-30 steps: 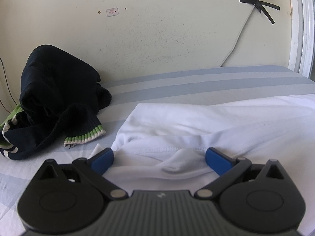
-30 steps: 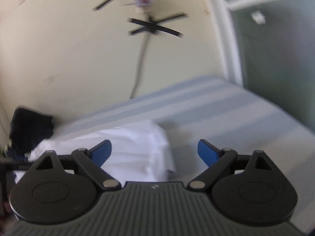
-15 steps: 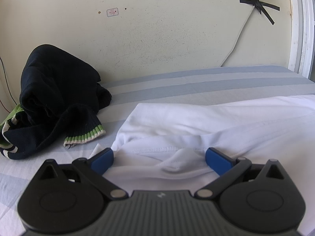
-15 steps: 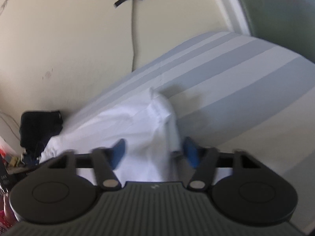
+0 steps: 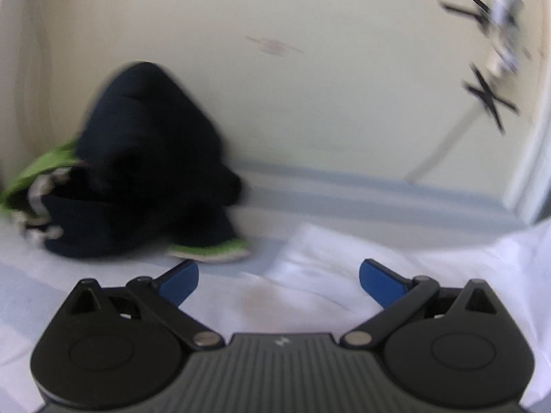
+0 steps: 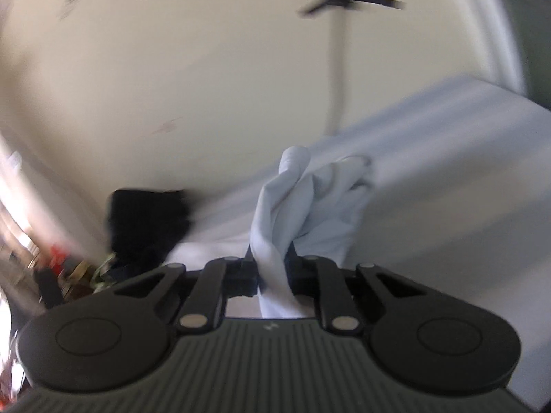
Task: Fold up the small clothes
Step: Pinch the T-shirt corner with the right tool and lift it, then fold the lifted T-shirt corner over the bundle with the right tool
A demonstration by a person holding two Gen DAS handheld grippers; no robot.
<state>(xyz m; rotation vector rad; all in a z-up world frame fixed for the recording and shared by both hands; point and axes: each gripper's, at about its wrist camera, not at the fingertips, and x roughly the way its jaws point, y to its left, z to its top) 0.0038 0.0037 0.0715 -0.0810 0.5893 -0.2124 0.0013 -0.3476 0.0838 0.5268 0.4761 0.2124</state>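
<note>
A: White shirt [image 6: 275, 237], where does it sit?
B: Bunched between the fingers of the right gripper [image 6: 270, 268], which are pinched narrow on a twisted fold of it; cloth rises past the tips. The rest trails down to the striped bed sheet [image 6: 430, 172].
A: Left side?
B: Left gripper [image 5: 279, 282] stands wide, blue pads [image 5: 180, 280] well apart, nothing between them. Same shirt [image 5: 344, 268] lies spread just beyond the tips, on the sheet [image 5: 378, 199].
A: Further out?
B: Dark sweater [image 5: 144, 172] with green-striped cuffs, heaped to the left against the wall [image 5: 275, 103]. On the wall, a cable [image 5: 444, 148] taped with black crosses. Both views are motion-blurred; fine detail is unreadable.
</note>
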